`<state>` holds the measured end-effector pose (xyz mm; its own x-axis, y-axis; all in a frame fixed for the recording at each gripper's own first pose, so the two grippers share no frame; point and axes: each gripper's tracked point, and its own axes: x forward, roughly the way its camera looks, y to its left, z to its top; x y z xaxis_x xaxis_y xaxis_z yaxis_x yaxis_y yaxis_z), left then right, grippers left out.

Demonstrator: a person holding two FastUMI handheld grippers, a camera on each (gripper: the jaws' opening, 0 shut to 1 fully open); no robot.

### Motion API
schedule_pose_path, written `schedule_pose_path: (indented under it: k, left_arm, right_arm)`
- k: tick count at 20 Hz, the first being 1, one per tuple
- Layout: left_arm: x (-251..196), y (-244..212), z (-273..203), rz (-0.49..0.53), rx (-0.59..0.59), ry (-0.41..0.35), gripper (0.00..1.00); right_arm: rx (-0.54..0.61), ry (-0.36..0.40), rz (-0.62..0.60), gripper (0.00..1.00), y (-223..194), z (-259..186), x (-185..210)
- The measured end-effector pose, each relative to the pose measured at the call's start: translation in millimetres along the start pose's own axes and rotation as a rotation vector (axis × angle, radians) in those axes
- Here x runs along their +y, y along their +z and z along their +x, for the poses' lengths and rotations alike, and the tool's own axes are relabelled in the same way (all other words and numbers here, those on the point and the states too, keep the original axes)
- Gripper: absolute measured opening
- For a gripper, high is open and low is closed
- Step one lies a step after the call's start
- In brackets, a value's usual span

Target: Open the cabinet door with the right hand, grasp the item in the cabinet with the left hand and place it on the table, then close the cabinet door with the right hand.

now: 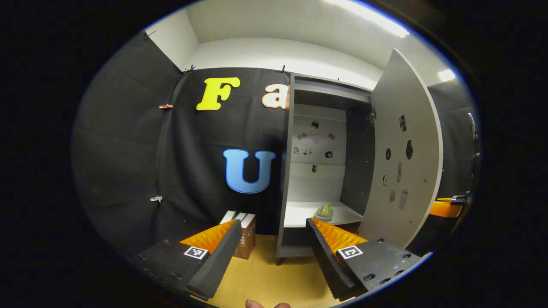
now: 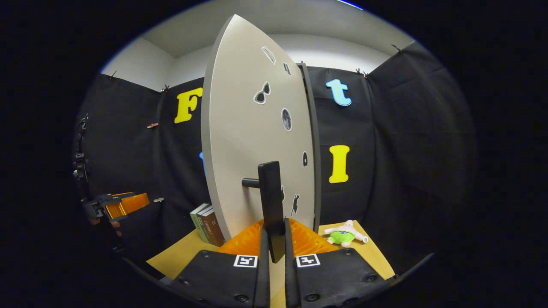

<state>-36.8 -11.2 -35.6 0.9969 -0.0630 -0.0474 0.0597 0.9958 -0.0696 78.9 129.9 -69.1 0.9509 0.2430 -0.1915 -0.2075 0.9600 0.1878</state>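
Observation:
The grey cabinet [image 1: 286, 179] stands with its door [image 1: 404, 162] swung wide to the right. A small green item [image 1: 325, 211] rests on the white shelf [image 1: 299, 216] inside. My left gripper [image 1: 270, 221] is open, held in front of the cabinet and short of the shelf. In the right gripper view the door [image 2: 248, 141] is seen from outside, edge-on. My right gripper [image 2: 275, 233] is shut on the dark door handle [image 2: 270, 201]. The left gripper [image 2: 124, 204] also appears far left in the right gripper view.
A few books [image 1: 244, 235] stand on the yellow table [image 1: 265, 273] left of the cabinet; they are the books [image 2: 207, 224] by the door in the right gripper view. A green and pink plush toy [image 2: 344, 234] lies on the table [image 2: 376, 252] to the right of the door.

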Motion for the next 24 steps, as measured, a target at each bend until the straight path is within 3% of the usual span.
schedule_pose_path:
  k: [6, 15, 21, 24]
  left_arm:
    - [-27, -2, 8, 0.013, 0.007, -0.052, 0.94]
    - [-77, 2, 36, 0.021, 0.012, -0.092, 0.94]
    - [-114, 9, 62, 0.038, 0.008, -0.106, 0.94]
    - [-127, 10, 74, 0.034, 0.008, -0.107, 0.94]
  right_arm:
    - [-0.013, -0.109, -0.015, 0.16, 3, -5, -28]
    - [-0.037, -0.182, -0.065, 0.12, 13, -16, -60]
    - [-0.018, -0.094, -0.111, 0.12, 12, -17, -59]
    - [-0.023, -0.074, -0.077, 0.18, 14, -19, -55]
